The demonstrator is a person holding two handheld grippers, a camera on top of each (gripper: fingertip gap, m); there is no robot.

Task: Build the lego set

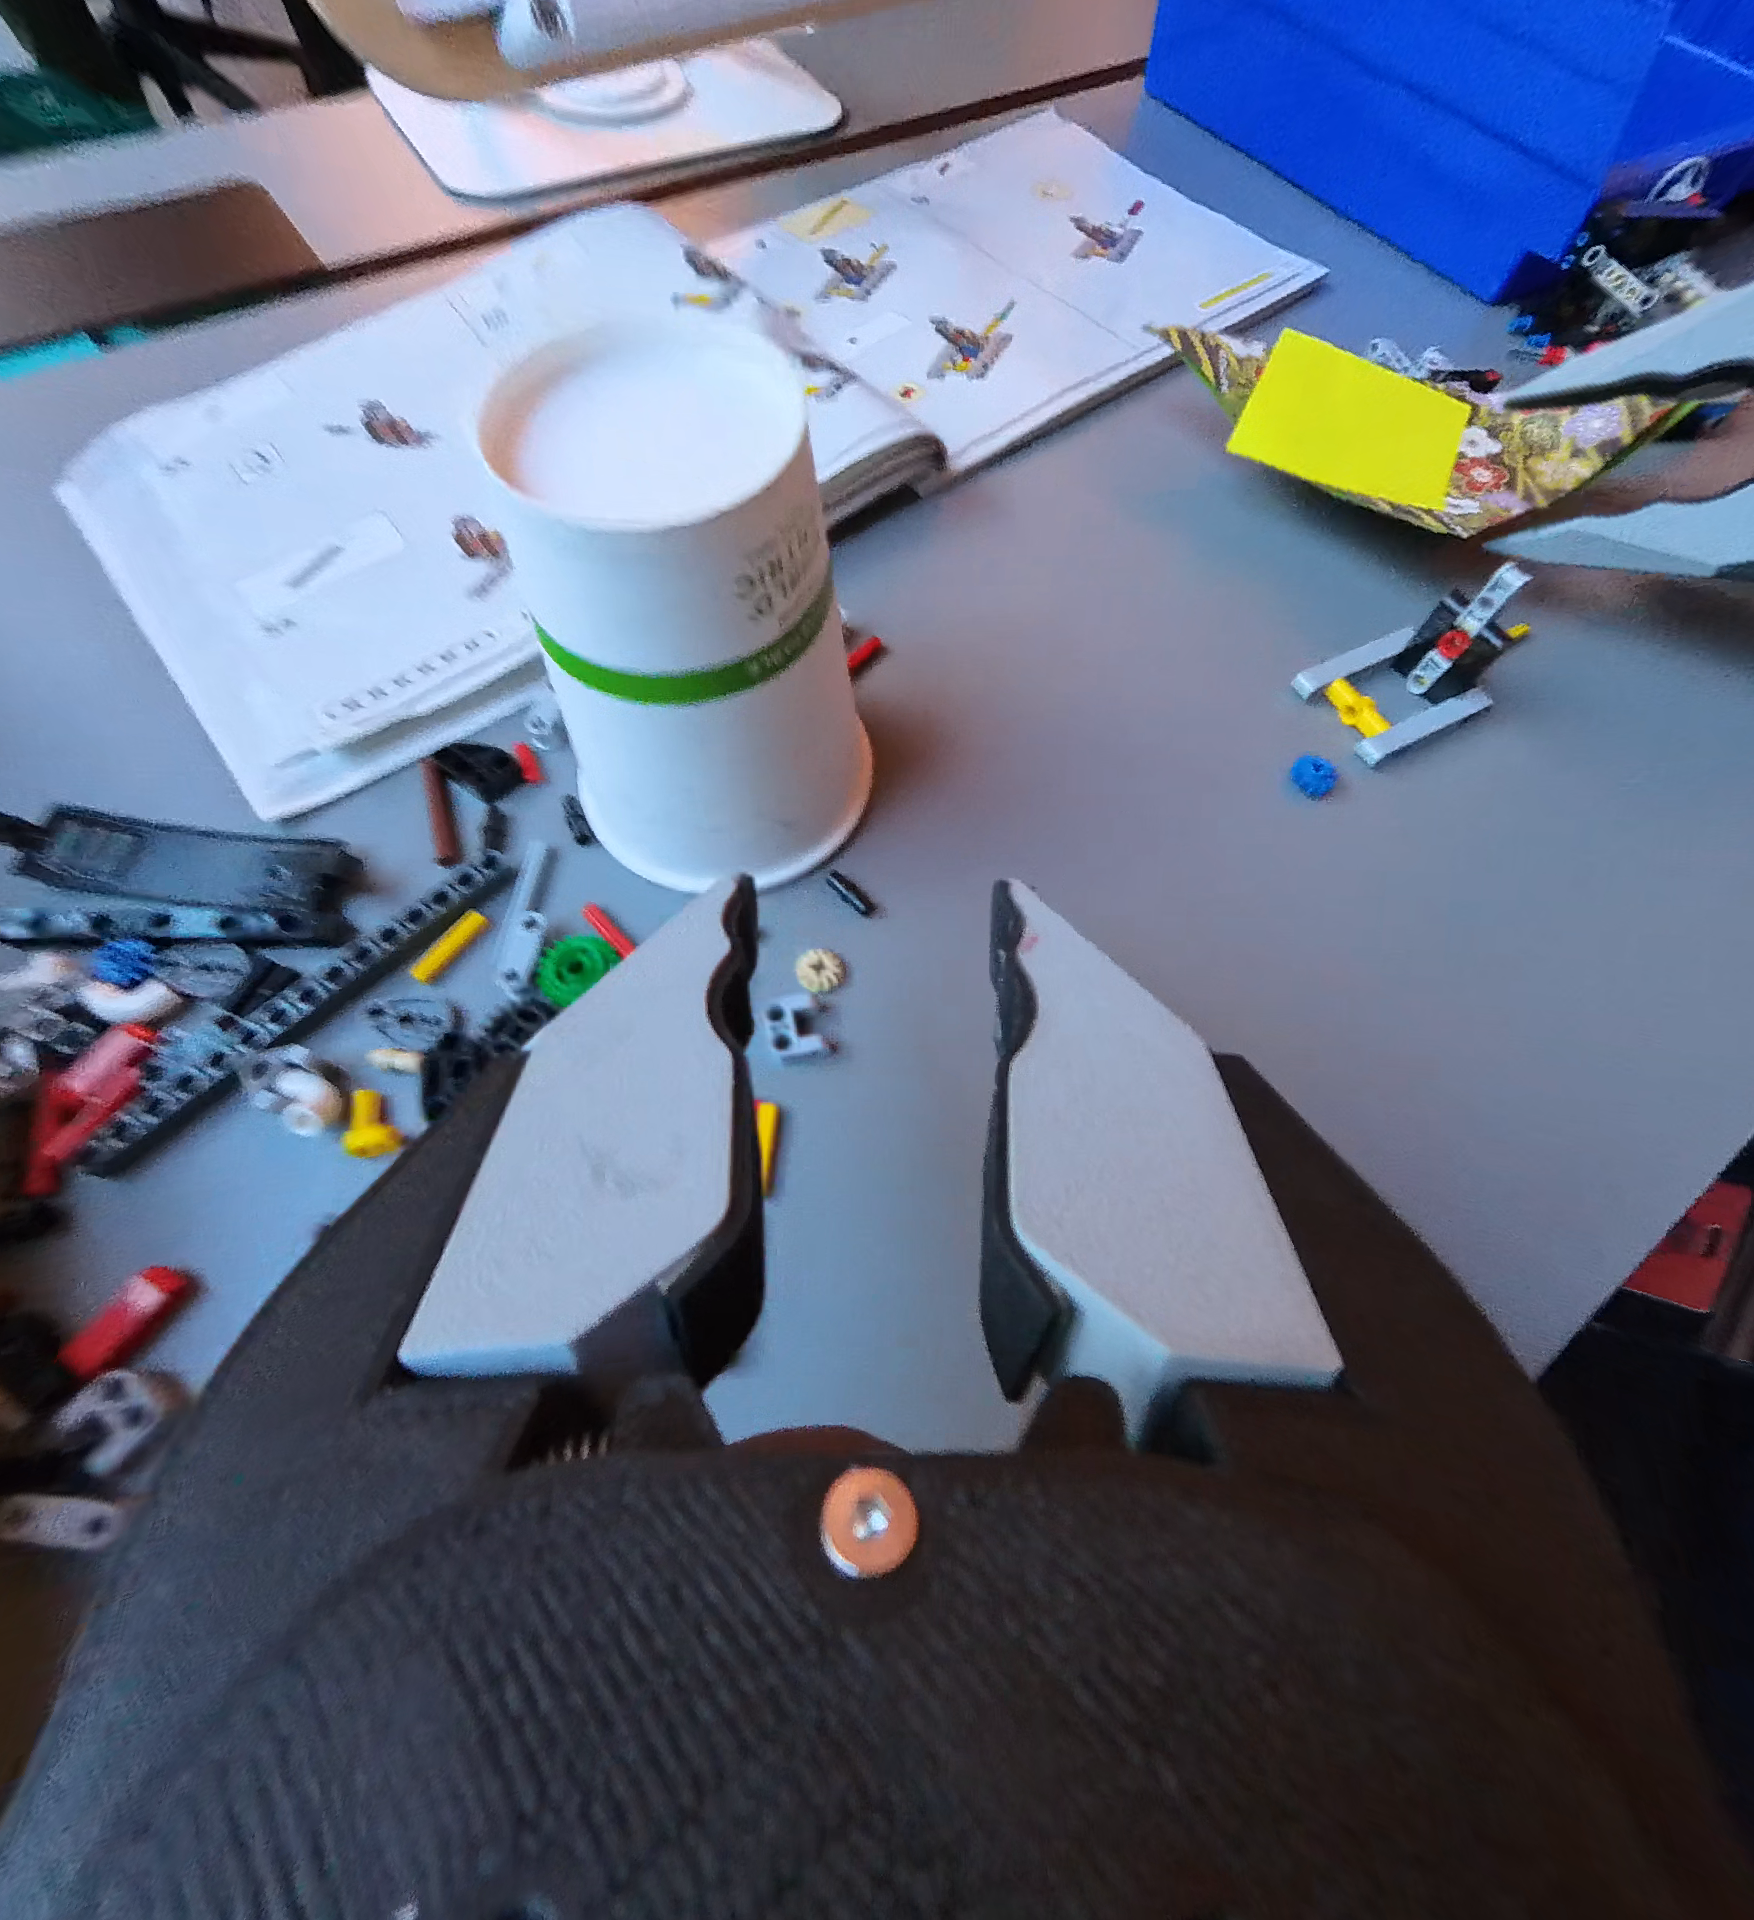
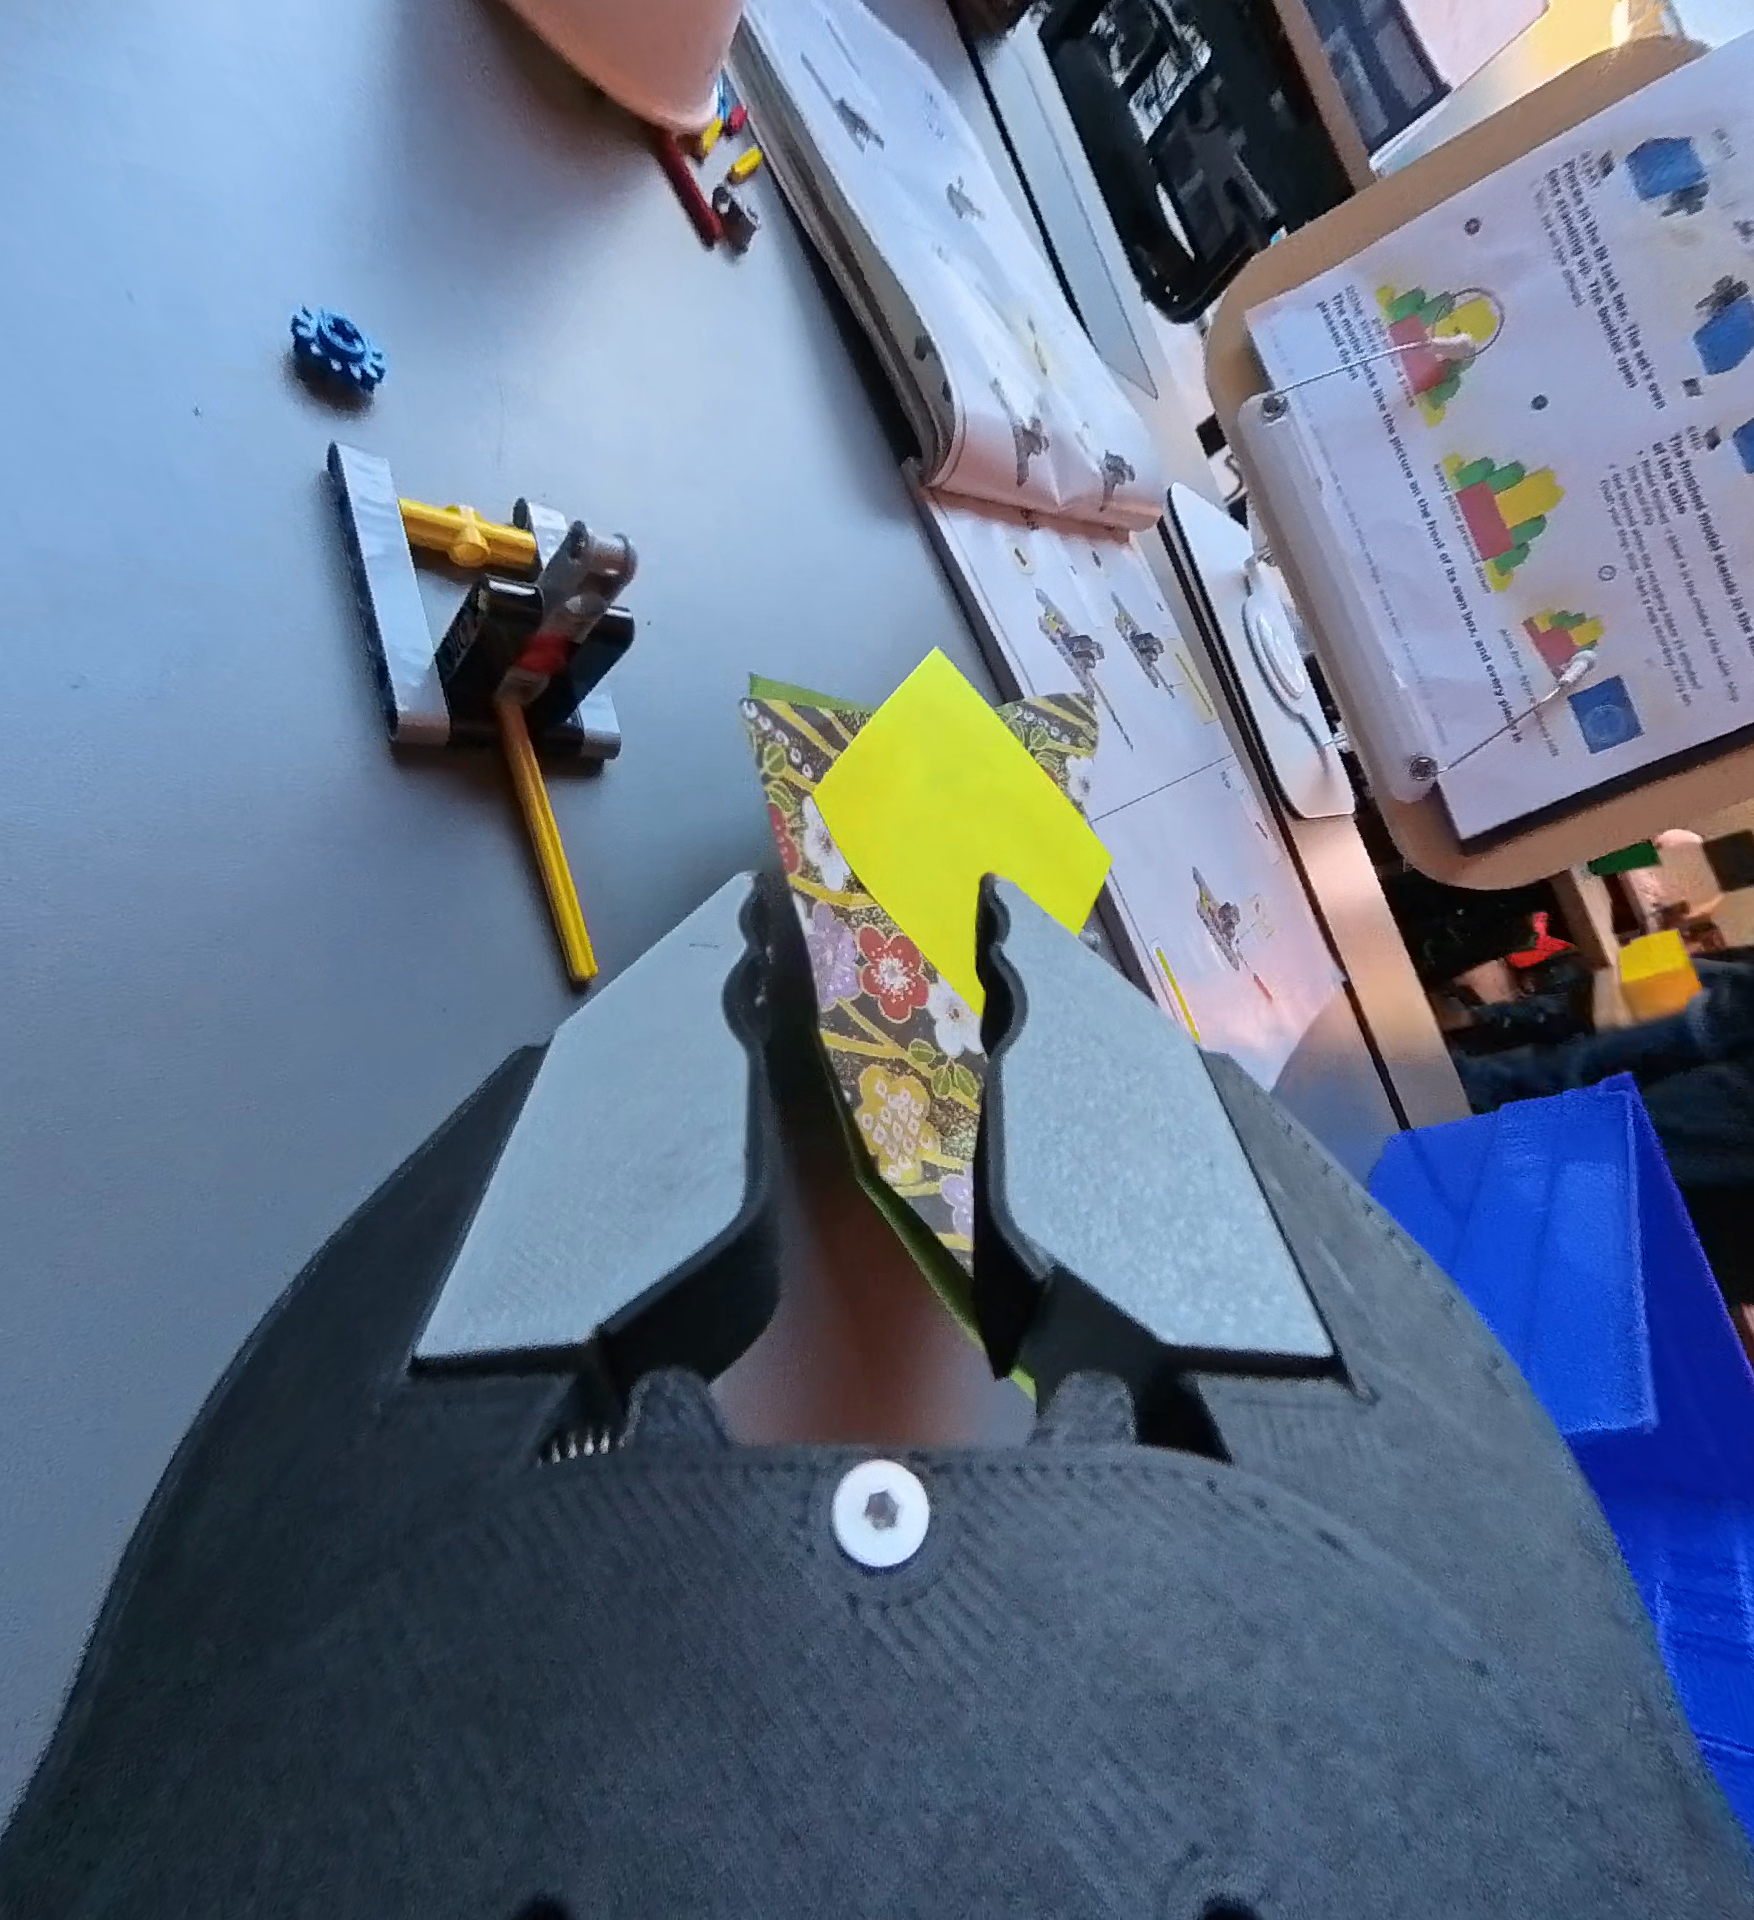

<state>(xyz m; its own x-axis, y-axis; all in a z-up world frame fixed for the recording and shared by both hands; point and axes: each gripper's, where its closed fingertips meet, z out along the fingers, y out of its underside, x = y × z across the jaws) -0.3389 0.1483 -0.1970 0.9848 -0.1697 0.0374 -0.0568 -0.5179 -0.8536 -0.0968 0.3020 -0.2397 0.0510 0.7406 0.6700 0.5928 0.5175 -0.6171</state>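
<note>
A heap of loose toy building parts (image 1: 229, 1018) lies at left. One upturned white paper cup (image 1: 686, 623) stands before one open instruction booklet (image 1: 333, 540). The left gripper (image 1: 868, 935) hovers wide open, holding nothing, above a small grey piece (image 1: 795, 1029). At right, the right gripper (image 2: 868, 925) is parted around one patterned folded paper (image 2: 894, 1029) bearing a yellow note (image 2: 946, 810).

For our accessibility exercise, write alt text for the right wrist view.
An open gripper straddles a floral paper bearing a yellow note, above a grey table. To its left lie a small brick model and a blue gear; an open booklet lies behind.
</note>
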